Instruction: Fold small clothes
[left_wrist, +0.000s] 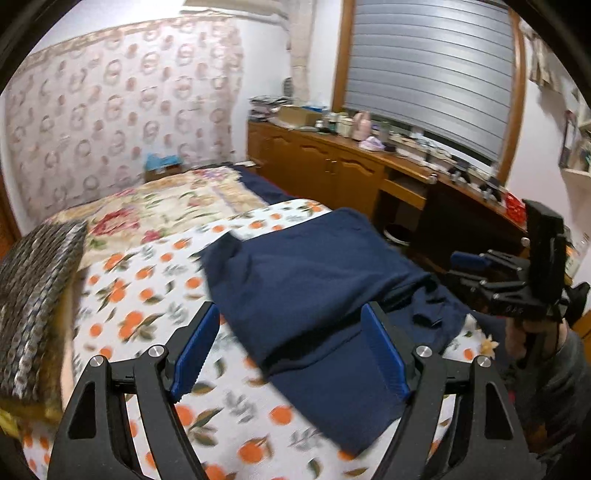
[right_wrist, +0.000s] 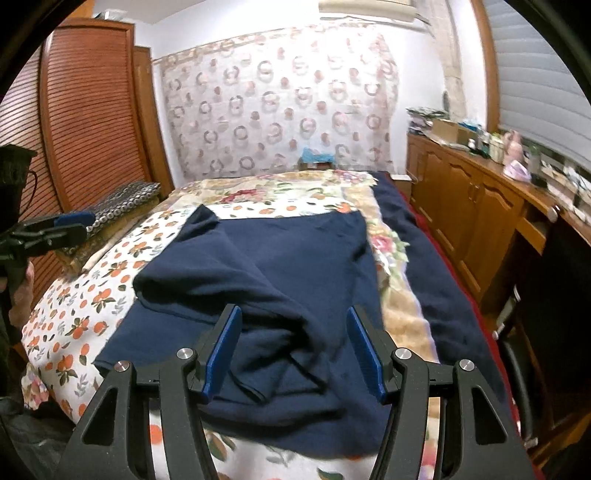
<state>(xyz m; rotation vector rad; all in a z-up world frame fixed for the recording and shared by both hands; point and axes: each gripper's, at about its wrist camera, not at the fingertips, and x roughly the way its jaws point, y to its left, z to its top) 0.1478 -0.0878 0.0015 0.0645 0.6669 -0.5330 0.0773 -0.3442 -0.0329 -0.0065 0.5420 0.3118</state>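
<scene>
Lying: navy garment (right_wrist: 280, 288) spread on the orange-print sheet (right_wrist: 92, 306), partly folded over itself, with rumpled layers at its near end.
Garment's far edge: runs across the orange-print sheet, short of the floral blanket (right_wrist: 258, 188) beyond it.
Garment's right side: overlaps a strip of floral blanket, with a dark blue cover (right_wrist: 436, 266) further right along the bed edge.
Left gripper (left_wrist: 291, 349): fingers spread wide, hovering over the garment's near left corner, gripping nothing; its right blue pad (left_wrist: 384, 350) is over the cloth, its left pad over bare sheet.
Right gripper (right_wrist: 293, 350): fingers spread wide above the garment's rumpled near end, gripping nothing.
Left of the garment: grey patterned cushion (right_wrist: 125, 203) at the bed's side, wooden slatted wardrobe (right_wrist: 85, 122) behind it.
Right of the garment: wooden cabinet (right_wrist: 472, 206) with a cluttered top, below the shuttered window (left_wrist: 432, 70).
Beyond the garment: patterned curtain (right_wrist: 280, 99) on the far wall.
</scene>
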